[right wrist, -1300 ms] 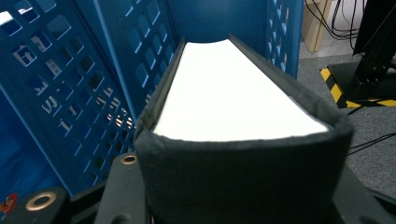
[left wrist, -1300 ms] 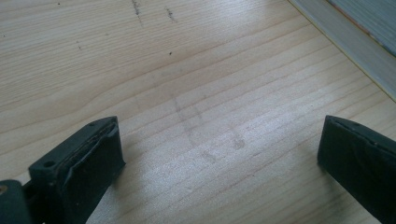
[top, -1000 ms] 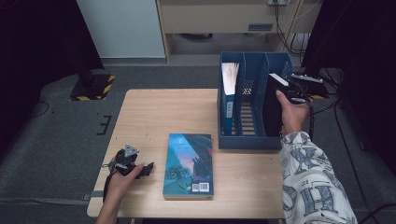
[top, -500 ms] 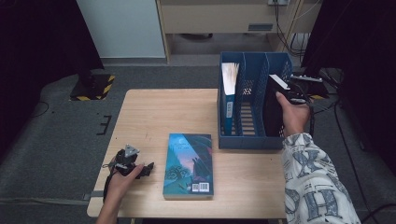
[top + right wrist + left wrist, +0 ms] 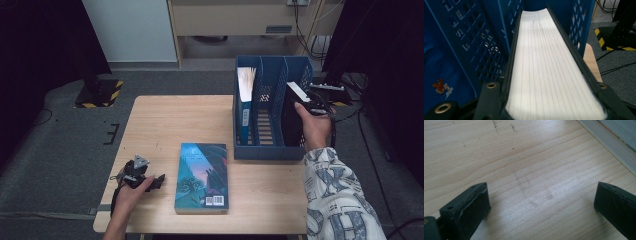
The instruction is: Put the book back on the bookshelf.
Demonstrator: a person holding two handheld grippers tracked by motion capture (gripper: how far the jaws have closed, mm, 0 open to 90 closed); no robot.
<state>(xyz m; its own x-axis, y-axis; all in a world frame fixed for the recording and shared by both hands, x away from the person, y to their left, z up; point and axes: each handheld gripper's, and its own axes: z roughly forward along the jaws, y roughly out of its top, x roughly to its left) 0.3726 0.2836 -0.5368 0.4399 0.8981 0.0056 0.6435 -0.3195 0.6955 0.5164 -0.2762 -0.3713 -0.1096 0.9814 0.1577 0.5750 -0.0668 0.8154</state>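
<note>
Now the right gripper (image 5: 306,106) pinches a dark book (image 5: 546,67) standing in the rack's (image 5: 270,150) right slot; the left gripper (image 5: 541,202) rests spread on the table (image 5: 524,157).

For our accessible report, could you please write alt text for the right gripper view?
A black-covered book, white page edges facing the camera, sits between the right gripper's two black jaws, which hug its covers, inside a slot of the blue perforated file rack. Beyond the rack, a table corner and grey floor show.

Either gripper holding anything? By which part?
Right gripper clamps the black book across its covers at the top edge, in the rack. Left gripper is open on nothing.
</note>
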